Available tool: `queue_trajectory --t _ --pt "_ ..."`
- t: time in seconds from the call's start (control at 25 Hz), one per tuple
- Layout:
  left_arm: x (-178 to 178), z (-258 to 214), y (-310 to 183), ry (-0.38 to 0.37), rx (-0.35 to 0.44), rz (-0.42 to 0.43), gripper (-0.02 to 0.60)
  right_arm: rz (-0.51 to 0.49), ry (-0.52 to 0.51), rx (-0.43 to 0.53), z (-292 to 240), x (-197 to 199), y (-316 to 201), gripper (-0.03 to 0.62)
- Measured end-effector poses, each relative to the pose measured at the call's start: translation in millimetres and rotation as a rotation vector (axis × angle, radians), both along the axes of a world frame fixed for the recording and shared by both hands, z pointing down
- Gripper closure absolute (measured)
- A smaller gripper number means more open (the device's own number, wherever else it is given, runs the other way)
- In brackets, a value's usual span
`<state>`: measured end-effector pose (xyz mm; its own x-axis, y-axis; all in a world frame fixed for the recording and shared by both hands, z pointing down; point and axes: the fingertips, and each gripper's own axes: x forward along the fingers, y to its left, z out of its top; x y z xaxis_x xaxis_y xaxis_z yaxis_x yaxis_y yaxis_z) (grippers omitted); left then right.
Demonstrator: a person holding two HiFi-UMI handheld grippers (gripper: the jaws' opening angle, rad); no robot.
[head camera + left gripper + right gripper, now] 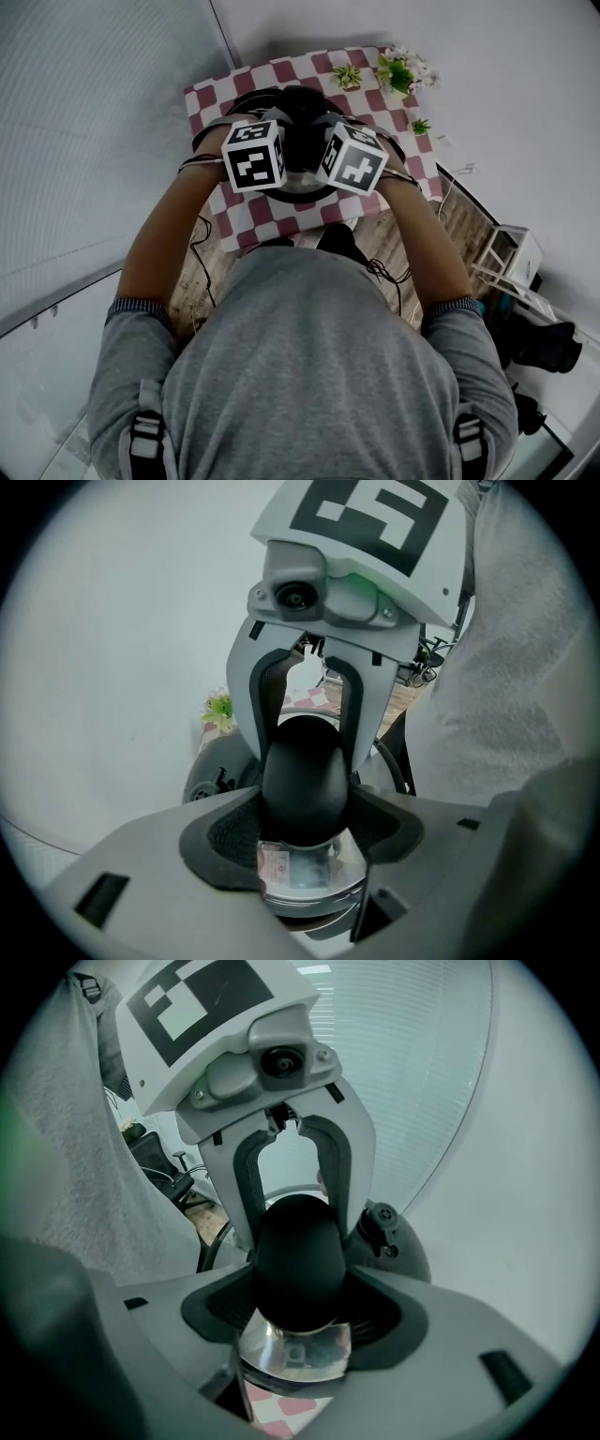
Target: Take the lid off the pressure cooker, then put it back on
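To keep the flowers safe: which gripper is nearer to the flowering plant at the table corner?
Right. The right gripper clamps the cooker handle on the side facing the flowering plant; the left gripper clamps the opposite handle, the cooker lying between it and the plant.

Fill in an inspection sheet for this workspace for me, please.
Surface: red-and-white checked tablecloth on a small table.
Job's things: shiny steel pressure cooker with a rounded black handle; whether the lid is seated cannot be told.
Clutter: small green potted plants at the cloth's far edge.
Grippers: left gripper and right gripper face each other, both clamped on the black handle.
Cables: black cables hang by the forearms.
Surroundings: wooden floor, white frame at the right, pale walls.
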<state>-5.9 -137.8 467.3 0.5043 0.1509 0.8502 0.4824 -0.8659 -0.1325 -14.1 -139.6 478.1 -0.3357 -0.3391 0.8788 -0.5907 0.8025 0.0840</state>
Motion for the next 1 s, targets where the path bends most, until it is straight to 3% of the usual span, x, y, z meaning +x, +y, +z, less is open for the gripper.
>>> queue_trajectory --t 0.6,1.0 --pt "101.6 -0.5 23.1 -0.009 -0.005 -0.254 0.281 -0.256 -0.001 -0.008 -1.4 101.6 25.3 0.301" --pt "159.0 16.5 40.9 -0.006 -0.019 -0.332 0.281 -0.328 0.014 -0.03 17.0 159.4 43.5 0.301"
